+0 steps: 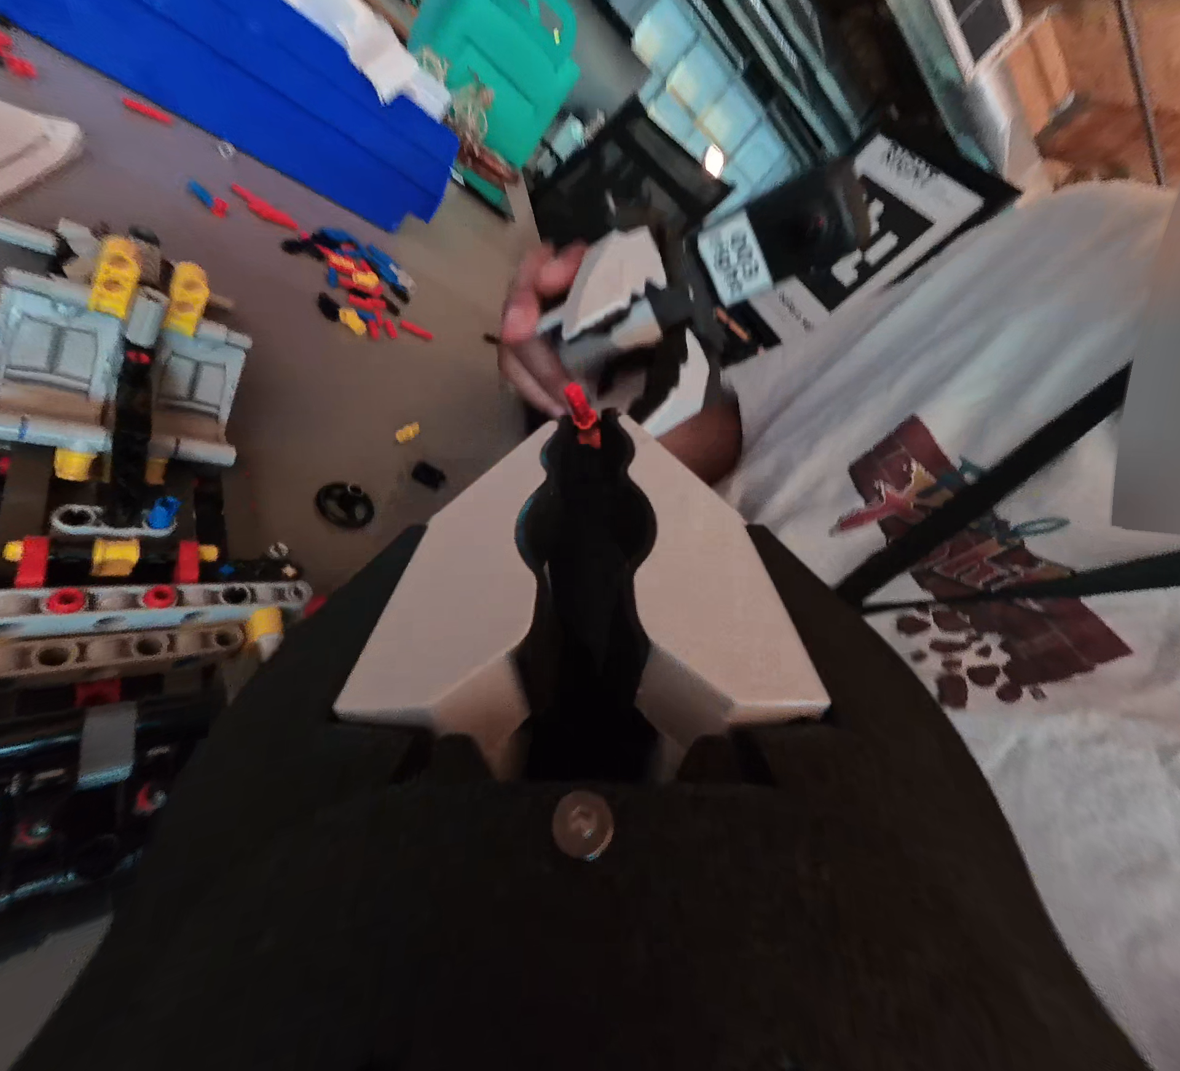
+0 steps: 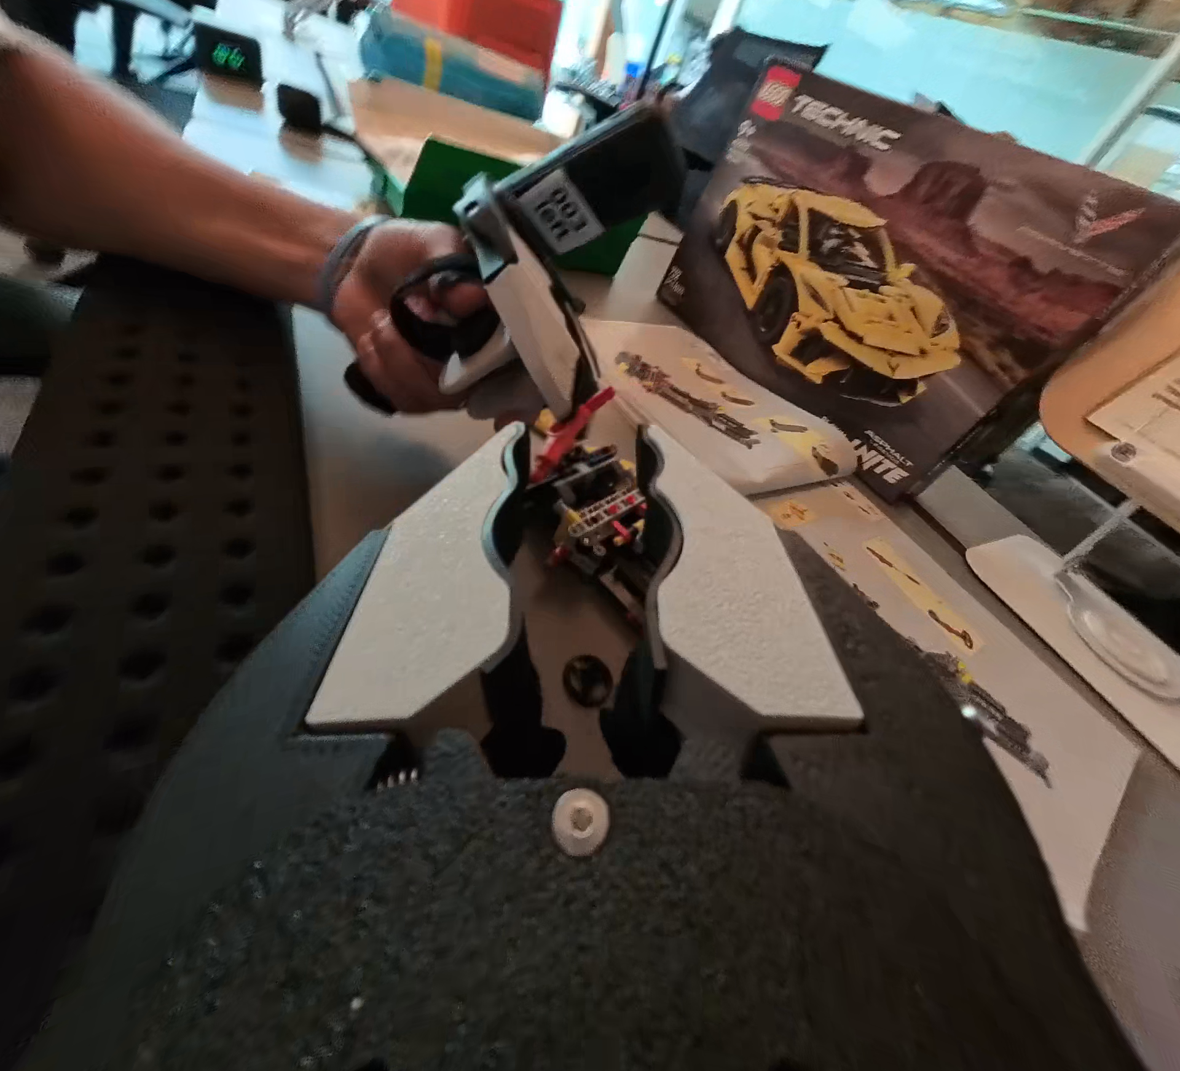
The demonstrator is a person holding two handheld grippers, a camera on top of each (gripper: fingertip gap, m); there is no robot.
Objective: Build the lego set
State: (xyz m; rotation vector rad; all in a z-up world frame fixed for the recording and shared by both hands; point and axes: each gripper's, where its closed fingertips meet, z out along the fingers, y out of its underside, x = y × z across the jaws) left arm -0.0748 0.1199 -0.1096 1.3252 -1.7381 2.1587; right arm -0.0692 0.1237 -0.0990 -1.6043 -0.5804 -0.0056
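Your left gripper (image 1: 582, 424) pinches a red pin (image 1: 580, 407) (jaws closed), well right of the half-built model (image 1: 121, 401) on the table (image 1: 332, 401).

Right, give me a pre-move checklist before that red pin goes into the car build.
1. Red pin gripped: ok. The left claw is shut on it at the very fingertips.
2. Pin seated deep in the grip: not ok. Most of it sticks out past the tips.
3. Right claw free to help: ok. It is open, with nothing between its fingers.
4. Car build in place: ok. It stands on the table, seen through the right claw's gap.
5. Target hole picked out: cannot tell, the pictures are too blurred.
6. Pin lined up with the build: not ok. The pin is up above it and tilted.
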